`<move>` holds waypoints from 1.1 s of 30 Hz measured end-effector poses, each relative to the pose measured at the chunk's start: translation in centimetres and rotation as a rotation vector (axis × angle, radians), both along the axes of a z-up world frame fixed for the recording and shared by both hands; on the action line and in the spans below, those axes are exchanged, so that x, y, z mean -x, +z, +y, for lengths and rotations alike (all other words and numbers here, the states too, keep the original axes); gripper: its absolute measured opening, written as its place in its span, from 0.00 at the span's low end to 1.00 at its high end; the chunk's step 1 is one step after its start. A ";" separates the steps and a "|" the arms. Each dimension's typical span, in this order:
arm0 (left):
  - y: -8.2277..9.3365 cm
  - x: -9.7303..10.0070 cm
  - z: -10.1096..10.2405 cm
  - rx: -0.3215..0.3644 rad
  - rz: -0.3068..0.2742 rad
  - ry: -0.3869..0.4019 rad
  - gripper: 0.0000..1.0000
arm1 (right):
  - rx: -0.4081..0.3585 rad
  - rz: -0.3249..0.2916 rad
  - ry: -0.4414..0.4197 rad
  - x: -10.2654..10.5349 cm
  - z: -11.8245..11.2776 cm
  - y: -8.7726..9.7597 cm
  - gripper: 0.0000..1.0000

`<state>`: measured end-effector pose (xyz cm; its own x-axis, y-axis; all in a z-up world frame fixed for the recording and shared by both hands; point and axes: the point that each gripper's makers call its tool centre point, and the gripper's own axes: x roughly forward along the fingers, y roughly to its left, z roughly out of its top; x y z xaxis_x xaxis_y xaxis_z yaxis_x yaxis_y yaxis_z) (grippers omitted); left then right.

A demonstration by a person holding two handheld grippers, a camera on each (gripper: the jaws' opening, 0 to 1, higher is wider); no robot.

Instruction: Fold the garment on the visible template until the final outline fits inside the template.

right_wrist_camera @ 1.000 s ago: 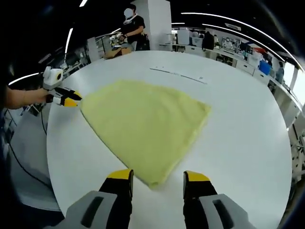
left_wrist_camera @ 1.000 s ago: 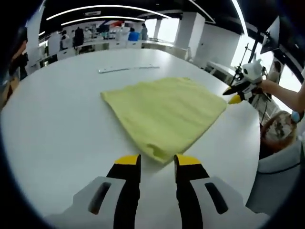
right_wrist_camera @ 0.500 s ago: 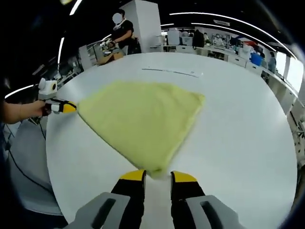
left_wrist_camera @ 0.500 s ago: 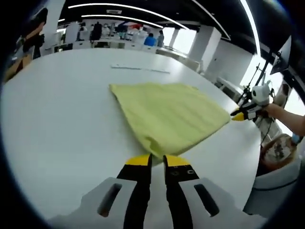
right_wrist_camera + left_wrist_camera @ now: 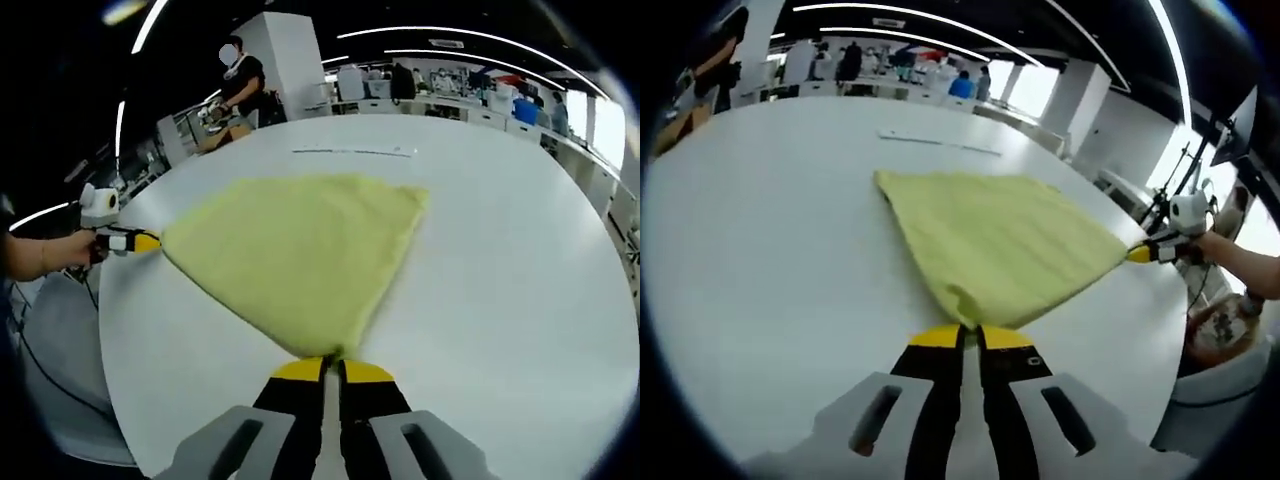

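Both pairs of tongs are now closed, where a second ago their yellow tips were standing wide apart just short of the cloth. Left gripper [image 5: 962,338] is pinching the near corner of the yellow garment [image 5: 995,245], jaws drawn together on the fabric. Right gripper [image 5: 326,371] is doing the same at its own corner of the garment [image 5: 295,250], tips nearly meeting around the edge.

Garment is lying spread flat near the middle of the round white table [image 5: 760,240], a rough four-cornered shape, slightly puckered at each held corner. In the left gripper view, the right gripper [image 5: 1150,252] is showing at the far right corner of the cloth with a hand [image 5: 1220,250] behind it. In the right gripper view, the left gripper [image 5: 135,241] is sitting at the left corner.

Beyond the cloth, thin pale line markings [image 5: 940,143] are lying on the tabletop, well apart from the garment. A person [image 5: 240,85] is standing past the table's far edge. Nothing is lying between the tongs and the cloth.
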<state>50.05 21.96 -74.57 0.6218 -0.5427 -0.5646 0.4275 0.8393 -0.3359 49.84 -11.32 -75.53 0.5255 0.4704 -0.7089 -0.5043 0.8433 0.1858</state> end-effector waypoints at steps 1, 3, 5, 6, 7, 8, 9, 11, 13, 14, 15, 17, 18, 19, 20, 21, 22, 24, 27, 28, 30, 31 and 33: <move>0.0 0.0 0.0 0.000 -0.001 -0.001 0.01 | 0.000 0.000 -0.001 0.0 0.0 0.0 0.00; 0.0 0.0 0.0 0.000 -0.003 -0.005 0.00 | 0.003 -0.003 0.002 0.0 0.1 -0.1 0.00; 0.0 0.1 0.0 0.007 0.002 -0.004 0.00 | 0.010 -0.010 0.007 0.0 0.1 0.0 0.00; 0.1 0.1 0.0 0.007 0.003 -0.004 0.00 | 0.013 -0.010 0.009 0.0 0.1 0.0 0.00; 0.1 0.1 0.0 0.006 0.004 -0.003 0.00 | 0.016 -0.014 0.008 0.0 0.0 0.0 0.00; 0.1 0.2 0.0 0.003 0.000 -0.012 0.00 | 0.018 -0.015 0.007 -0.1 -0.1 0.1 0.00; 0.2 0.3 0.0 -0.006 -0.005 -0.019 0.00 | 0.027 -0.015 0.009 0.0 -0.2 0.1 0.00; 0.4 0.3 0.1 -0.024 -0.018 -0.041 0.00 | 0.049 -0.023 0.013 -0.1 -0.5 0.1 0.00; 0.6 0.3 0.3 -0.051 -0.035 -0.063 0.00 | 0.073 -0.018 0.021 0.0 -0.9 0.1 0.00; 0.6 0.2 0.5 -0.077 -0.048 -0.079 0.00 | 0.076 -0.017 0.020 0.1 -1.0 0.1 0.00; 0.7 0.1 0.7 -0.101 -0.057 -0.091 0.00 | 0.074 -0.018 0.019 0.1 -1.1 0.2 0.00; 0.9 0.0 1.0 -0.121 -0.069 -0.103 0.00 | 0.066 -0.022 0.016 0.0 -1.0 0.5 0.00; 0.9 -0.1 1.2 -0.132 -0.072 -0.108 0.00 | 0.067 -0.024 0.019 0.0 -1.1 0.5 0.00; 0.9 -0.1 1.4 -0.149 -0.075 -0.115 0.00 | 0.070 -0.025 0.022 0.0 -1.1 0.6 0.00; 0.9 -0.1 1.5 -0.165 -0.079 -0.125 0.00 | 0.072 -0.025 0.024 0.0 -1.1 0.6 0.00; 0.8 0.0 1.4 -0.180 -0.085 -0.139 0.00 | 0.072 -0.024 0.024 0.0 -1.0 0.6 0.00; 0.8 0.1 1.3 -0.186 -0.084 -0.143 0.00 | 0.073 -0.022 0.026 0.0 -1.0 0.5 0.00; 0.6 0.1 1.3 -0.211 -0.092 -0.164 0.00 | 0.081 -0.024 0.030 0.1 -1.0 0.5 0.00; 0.6 0.5 1.0 -0.230 -0.092 -0.199 0.00 | 0.080 -0.022 0.028 0.1 -1.0 0.5 0.00; 0.5 0.5 1.1 -0.239 -0.090 -0.194 0.00 | 0.079 -0.022 0.032 0.2 -1.0 0.6 0.00; 0.0 0.9 1.0 -0.228 -0.055 -0.201 0.02 | 0.079 -0.025 0.032 0.2 -1.1 0.6 0.00; -0.1 1.1 0.8 -0.225 -0.060 -0.204 0.04 | 0.077 -0.027 0.033 0.1 -1.0 0.6 0.00; -0.2 0.9 0.7 -0.218 -0.063 -0.198 0.09 | 0.081 -0.029 0.037 0.2 -1.0 0.6 0.00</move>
